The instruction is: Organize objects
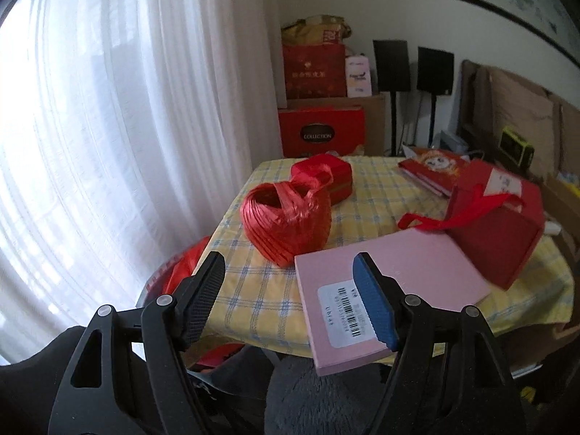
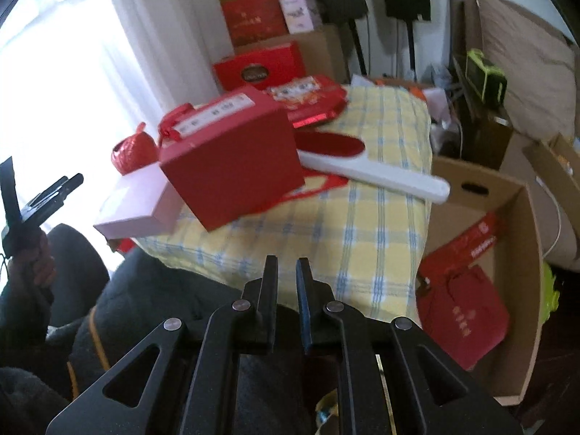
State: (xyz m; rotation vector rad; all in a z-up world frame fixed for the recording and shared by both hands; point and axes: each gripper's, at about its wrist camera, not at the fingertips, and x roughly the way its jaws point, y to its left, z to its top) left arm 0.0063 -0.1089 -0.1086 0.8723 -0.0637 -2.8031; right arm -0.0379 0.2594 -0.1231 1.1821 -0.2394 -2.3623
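Observation:
A table under a yellow checked cloth (image 1: 253, 290) carries several red gift items. In the left wrist view I see a ball of red twine (image 1: 286, 221), a flat pink box (image 1: 427, 264) with a barcode label, and a red gift box (image 1: 496, 217) with a ribbon resting partly on it. My left gripper (image 1: 290, 290) hovers open over the table's near edge, holding nothing; its blue pad overlaps the pink box in the picture. My right gripper (image 2: 286, 268) is shut and empty, hanging in front of the cloth (image 2: 362, 235), short of the red gift box (image 2: 232, 159) and pink box (image 2: 137, 206).
A white-handled flat tool (image 2: 373, 174) juts over the table's right side. An open cardboard box (image 2: 522, 290) holding red bags stands on the floor to the right. Red cartons (image 1: 319, 130) are stacked behind the table beside a white curtain (image 1: 108, 127). A small red box (image 1: 333, 177) and red packets (image 1: 431, 170) lie at the back.

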